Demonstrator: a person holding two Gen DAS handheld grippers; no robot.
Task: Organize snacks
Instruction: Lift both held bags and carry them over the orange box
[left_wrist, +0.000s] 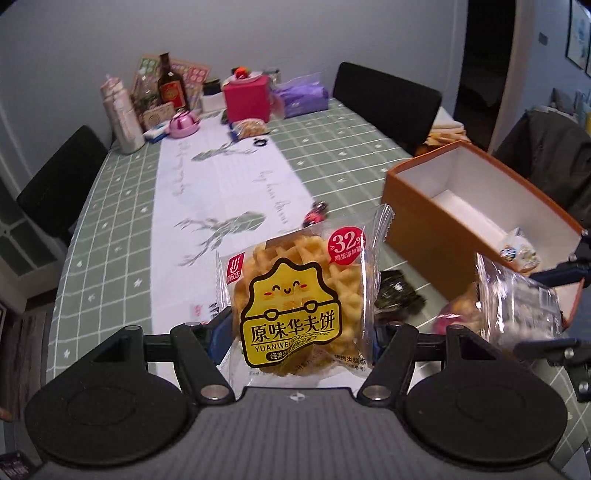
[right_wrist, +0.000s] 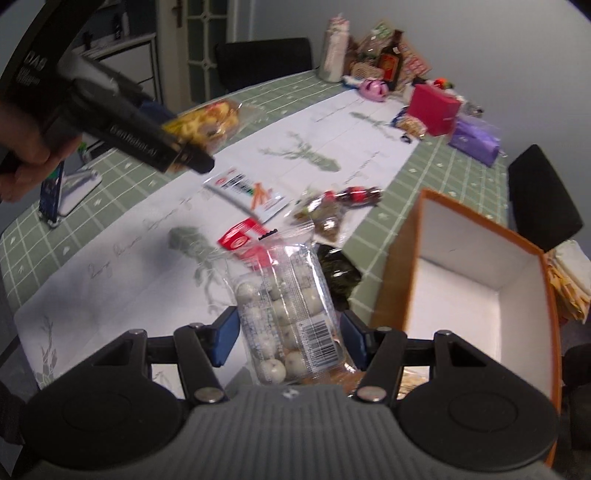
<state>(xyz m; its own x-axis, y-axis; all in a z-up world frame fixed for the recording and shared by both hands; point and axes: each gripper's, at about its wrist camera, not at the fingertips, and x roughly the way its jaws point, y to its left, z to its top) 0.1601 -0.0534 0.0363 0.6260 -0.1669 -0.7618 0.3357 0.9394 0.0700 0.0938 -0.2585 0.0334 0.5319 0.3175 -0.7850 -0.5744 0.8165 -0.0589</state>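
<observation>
- The left gripper (left_wrist: 301, 332) has its fingers closed on a waffle packet (left_wrist: 295, 299), lifted above the table (left_wrist: 110, 206).
- The right gripper (right_wrist: 288, 336) holds a clear packet of white coated balls (right_wrist: 284, 314), fingers narrowed around it, just left of the orange box (right_wrist: 480, 280).
- One small wrapped snack (left_wrist: 519, 251) already lies in the box; the rest of its white floor looks bare, though the near end is hidden.
- Loose on the table to the left of the box: a carrot-printed sachet (right_wrist: 251, 192), a red packet (right_wrist: 243, 240), a dark packet (right_wrist: 338, 269) and candies (right_wrist: 351, 195).
- The sorting seems barely begun: both held packets and those loose ones are left to box.
</observation>
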